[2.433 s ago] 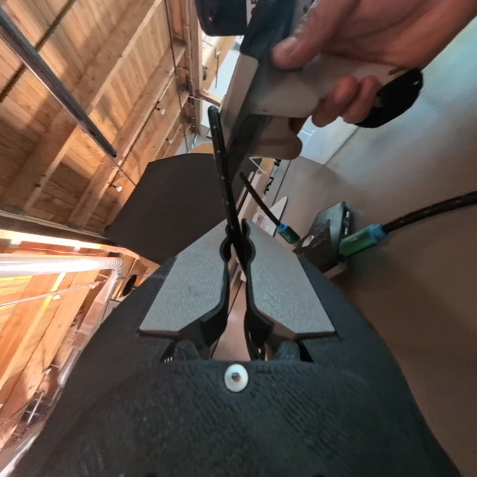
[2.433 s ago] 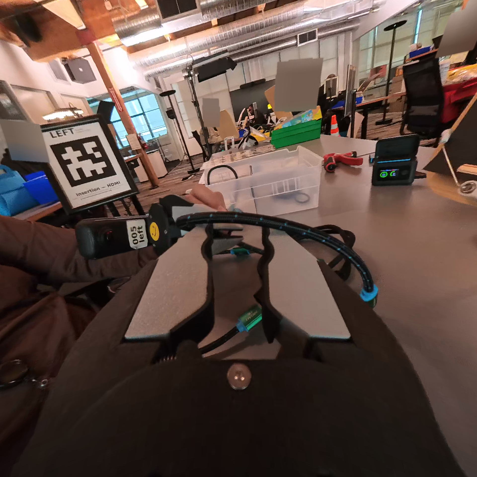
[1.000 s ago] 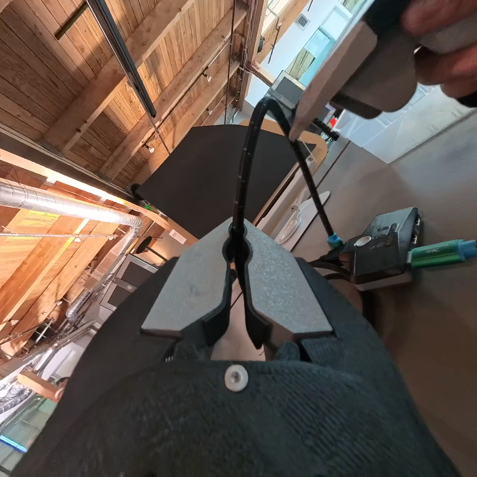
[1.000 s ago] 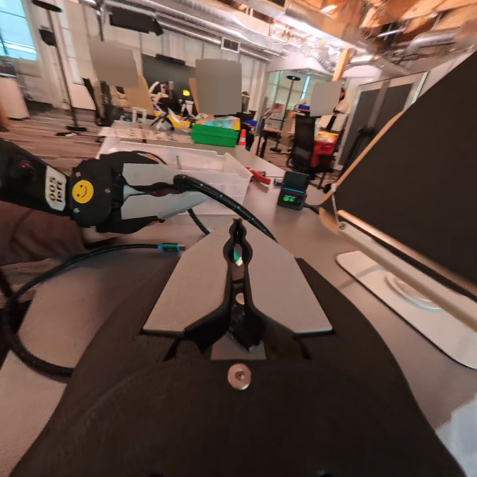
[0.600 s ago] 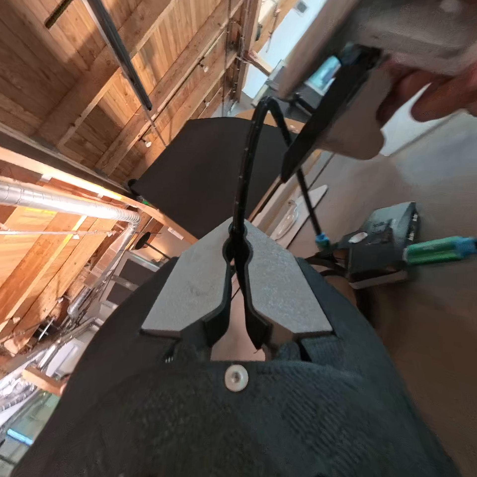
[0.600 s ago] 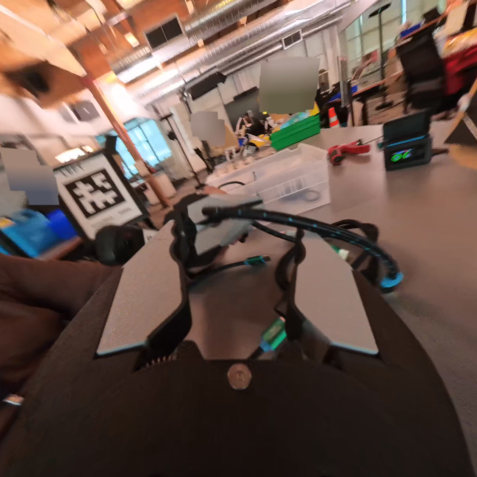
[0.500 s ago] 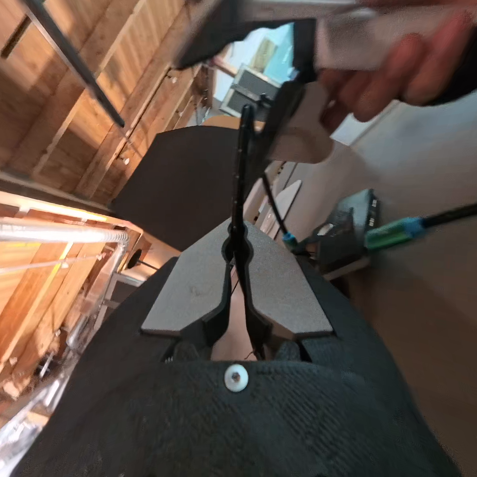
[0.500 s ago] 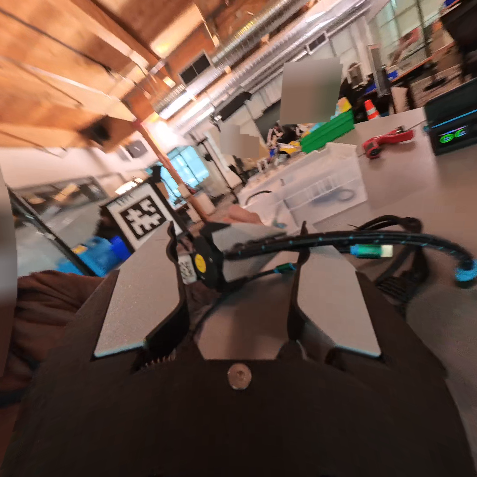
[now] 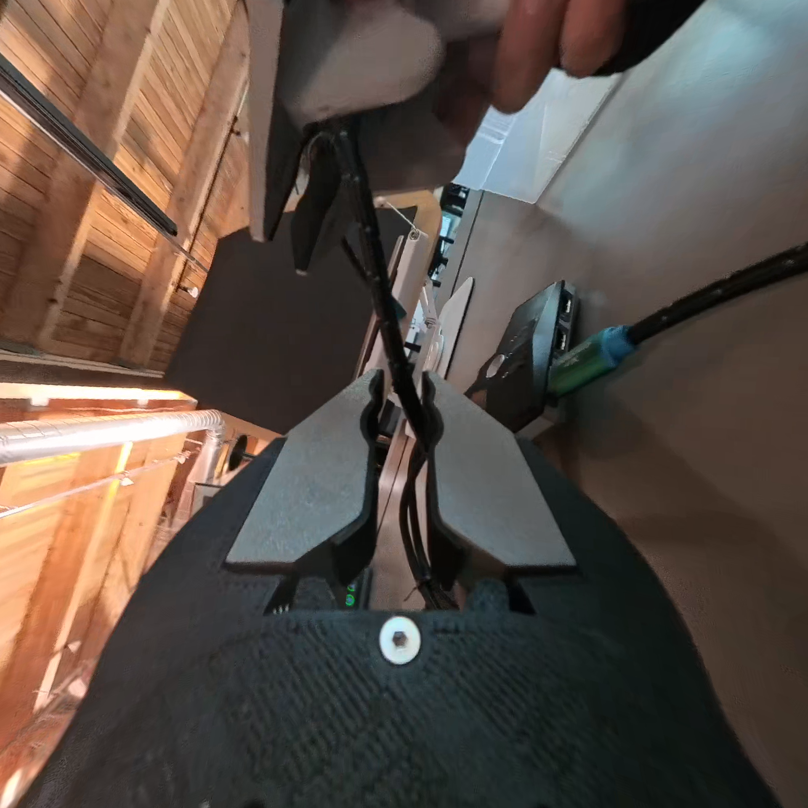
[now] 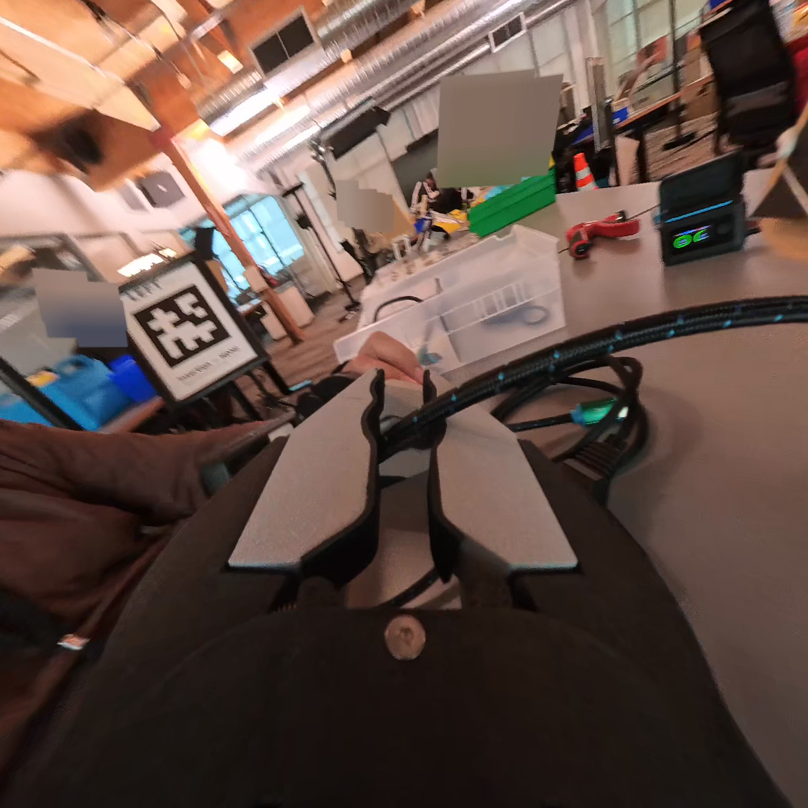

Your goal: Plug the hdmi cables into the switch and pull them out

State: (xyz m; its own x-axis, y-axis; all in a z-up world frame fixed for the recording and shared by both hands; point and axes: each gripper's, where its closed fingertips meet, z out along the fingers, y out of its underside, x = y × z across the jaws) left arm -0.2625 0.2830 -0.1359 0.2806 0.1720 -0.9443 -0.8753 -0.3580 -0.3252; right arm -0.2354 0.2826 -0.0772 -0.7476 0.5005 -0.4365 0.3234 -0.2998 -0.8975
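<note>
A black braided HDMI cable runs through my left gripper. Its fingers stand a little apart and the cable leans loose on the right one. Above, the right gripper's fingers hold the same cable, with a hand behind them. The black switch sits on the table to the right, a green and blue plug against its port side. In the right wrist view my right gripper is closed around the cable, which spans the narrow gap. A loose green plug lies among coiled cables.
A monitor's black back and its flat foot stand behind the switch. On the grey table are a clear plastic bin, a red tool and a small black device with a green display. A marker board stands at left. Tip to tip, the grippers are about 7 cm apart.
My left gripper has loosened from its tight grip on the cable. My right gripper opened wide, swung over to the cable and closed down around it.
</note>
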